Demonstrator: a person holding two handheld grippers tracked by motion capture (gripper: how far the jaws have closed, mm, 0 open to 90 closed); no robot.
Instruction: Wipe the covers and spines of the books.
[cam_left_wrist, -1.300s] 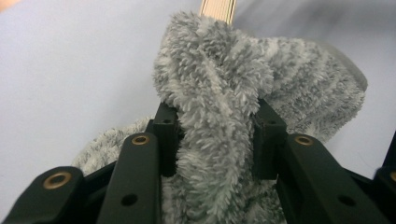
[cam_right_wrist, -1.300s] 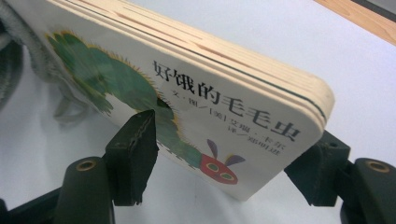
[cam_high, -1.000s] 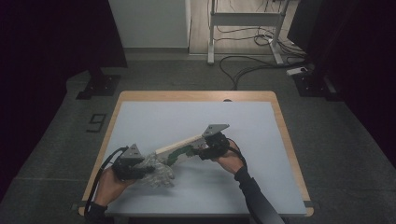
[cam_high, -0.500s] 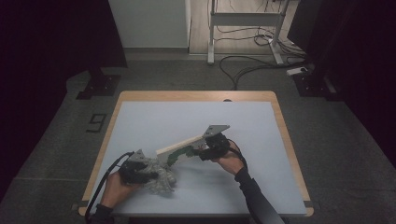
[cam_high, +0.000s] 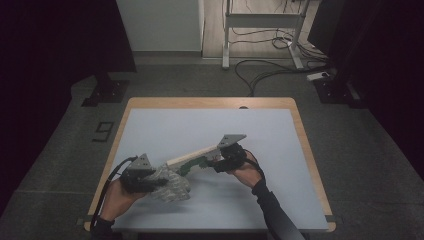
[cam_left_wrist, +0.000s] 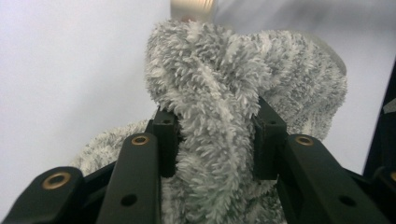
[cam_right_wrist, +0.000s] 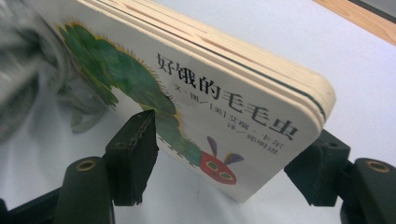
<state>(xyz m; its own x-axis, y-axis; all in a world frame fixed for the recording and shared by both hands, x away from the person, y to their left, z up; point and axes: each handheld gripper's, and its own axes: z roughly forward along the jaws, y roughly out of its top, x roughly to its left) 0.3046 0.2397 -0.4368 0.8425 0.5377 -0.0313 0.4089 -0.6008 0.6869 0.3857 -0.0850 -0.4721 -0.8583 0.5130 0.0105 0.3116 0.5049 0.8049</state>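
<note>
We note a dark room with a grey floor, cables (cam_high: 280, 70) trailing near a metal stand (cam_high: 260, 20) at the back, and a wooden-edged table (cam_high: 305, 145) topped by a pale blue-grey mat (cam_high: 200, 130).

On the near half of the mat, both of the person's hands are at work. The left gripper (cam_left_wrist: 212, 135), seen in the high view at the near left of the table (cam_high: 142, 175), has its jaws clamped on a thick fold of a fluffy grey-and-white cloth (cam_left_wrist: 243, 84). In the left gripper view the pile bulges between the two pads and the cloth rises in front of them (its lower part also spreads behind the left jaw). In the high view the cloth (cam_high: 172, 185) lies bunched on the mat just beside that gripper.

The right gripper (cam_right_wrist: 229, 154), seen right of centre in the high view (cam_high: 227, 157), holds a board book (cam_right_wrist: 196, 93) across its thickness, one jaw on the printed cover and the other behind the stacked page edges. The cover bears a green caterpillar with a red head and black Chinese characters. In the high view the book (cam_high: 192, 155) is held tilted, its far end pointing toward the cloth and ending just beside it; we cannot tell whether the two touch. In the right gripper view the blurred cloth (cam_right_wrist: 28, 70) appears past the book's far end.
</note>
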